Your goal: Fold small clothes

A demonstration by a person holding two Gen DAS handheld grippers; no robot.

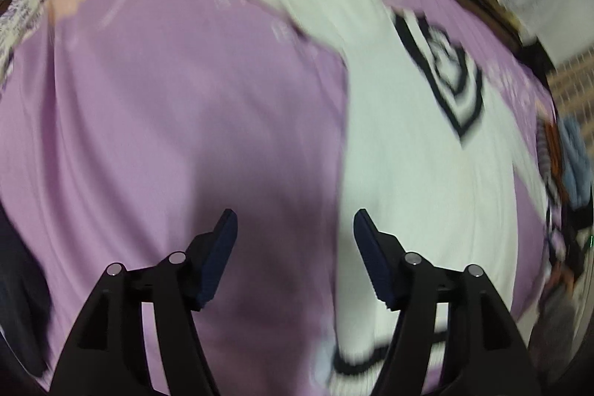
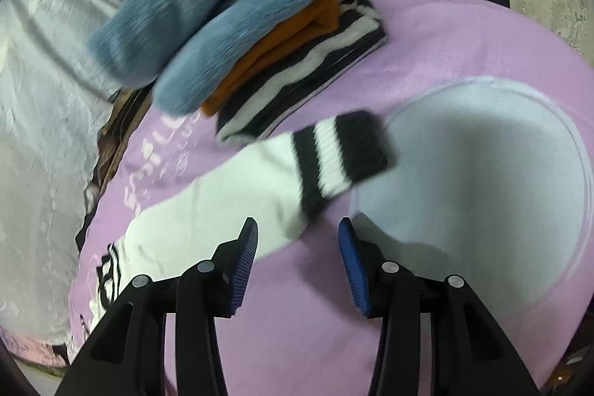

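Both jaws apart and empty — sweater spread flat, unfolded.

Left gripper (image 1: 295, 221) hovers beside the white sweater (image 1: 415, 173) on the purple blanket (image 1: 148, 106); right gripper (image 2: 298, 229) nears its striped cuff (image 2: 341, 151) (folded stack (image 2: 267, 62) close by) — a careless grab could bunch the sleeve.

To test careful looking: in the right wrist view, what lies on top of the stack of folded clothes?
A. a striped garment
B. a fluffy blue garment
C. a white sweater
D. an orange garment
B: the fluffy blue garment lies on the orange garment, above the striped garment.
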